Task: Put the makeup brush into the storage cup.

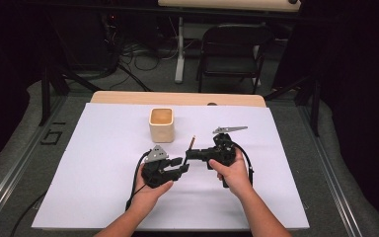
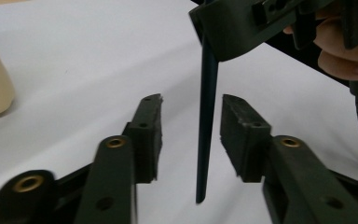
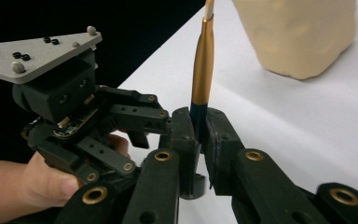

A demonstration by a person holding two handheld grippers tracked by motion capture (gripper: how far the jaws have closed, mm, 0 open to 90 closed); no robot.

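slim brush (image 3: 202, 70), gold ferrule, clamped in right gripper (image 3: 199, 135); left gripper (image 2: 191, 135) jaws spread around its handle.

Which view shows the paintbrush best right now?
The right gripper view: the paintbrush stands clamped in the right gripper, gold ferrule clear. The left gripper view shows its dark handle between the open left gripper jaws. The high view shows a thin sliver.
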